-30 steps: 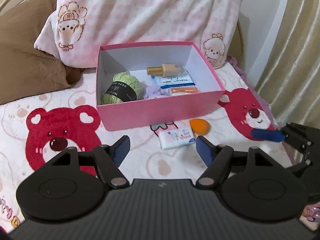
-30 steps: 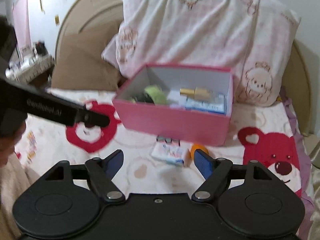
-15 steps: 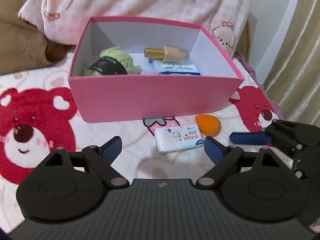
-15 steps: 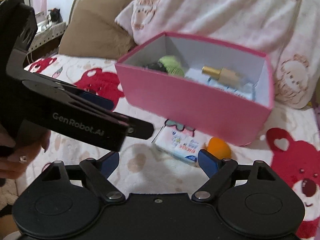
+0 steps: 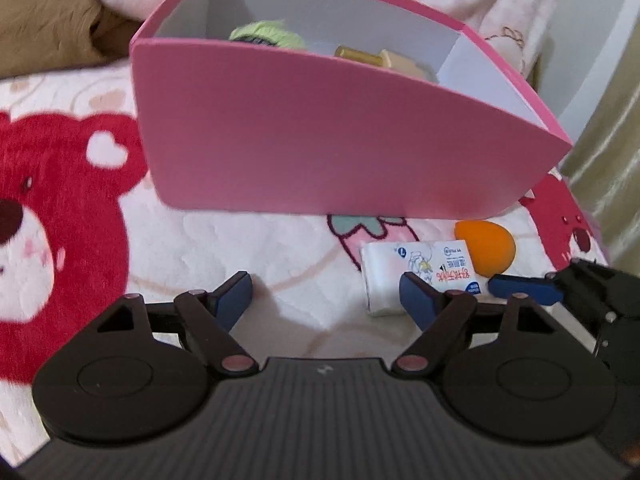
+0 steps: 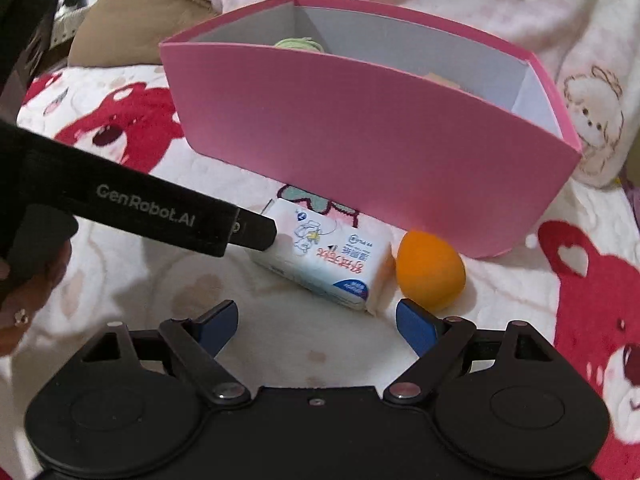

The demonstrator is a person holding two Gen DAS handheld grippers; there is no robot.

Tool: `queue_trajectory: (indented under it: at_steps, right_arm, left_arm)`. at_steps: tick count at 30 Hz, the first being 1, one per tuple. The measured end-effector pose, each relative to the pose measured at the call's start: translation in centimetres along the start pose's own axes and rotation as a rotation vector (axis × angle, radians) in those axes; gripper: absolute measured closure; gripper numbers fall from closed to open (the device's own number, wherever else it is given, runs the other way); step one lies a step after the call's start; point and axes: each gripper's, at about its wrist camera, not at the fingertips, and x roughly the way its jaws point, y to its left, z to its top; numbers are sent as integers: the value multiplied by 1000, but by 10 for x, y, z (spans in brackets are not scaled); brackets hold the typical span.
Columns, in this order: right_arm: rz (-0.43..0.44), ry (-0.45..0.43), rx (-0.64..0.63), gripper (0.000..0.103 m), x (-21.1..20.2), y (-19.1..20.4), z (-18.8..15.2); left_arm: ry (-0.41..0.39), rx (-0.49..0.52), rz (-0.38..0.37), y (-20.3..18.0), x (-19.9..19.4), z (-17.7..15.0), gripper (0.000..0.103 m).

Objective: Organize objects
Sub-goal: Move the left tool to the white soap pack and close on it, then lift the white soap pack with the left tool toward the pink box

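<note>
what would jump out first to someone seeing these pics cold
The big pink box fills the middle of both views, open-topped, sitting on a bedspread printed with red bears. On the cover just in front of the box lie a white tissue pack and, at its right, an orange egg-shaped sponge. Both grippers' blue-tipped jaws stand open and empty low over them.

Pink box: open-topped, white inside, upright on the bear-print blanket, holding a green yarn ball toward its left end and a gold-capped bottle lying on its side to the right of that. Just in front of the box's near wall, lying flat: a white tissue pack with blue and red print. Touching the pack's right end, near the box's right corner: an orange egg-shaped sponge.
</note>
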Motion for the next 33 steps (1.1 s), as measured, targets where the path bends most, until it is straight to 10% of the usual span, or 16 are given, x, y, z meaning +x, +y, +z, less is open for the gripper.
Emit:
queue_trajectory:
  at_steps: [13, 26, 33]
  right_arm:
    - [29, -30, 57, 18, 12, -12, 10]
    - [63, -39, 56, 23, 3, -2, 12]
    - [54, -13, 57, 16, 10, 4, 7]
  left_arm:
    - [-2, -23, -192, 1, 7, -2, 75]
    - [58, -116, -212, 4, -4, -8, 75]
    - [130, -399, -296, 36, 7, -17, 76]
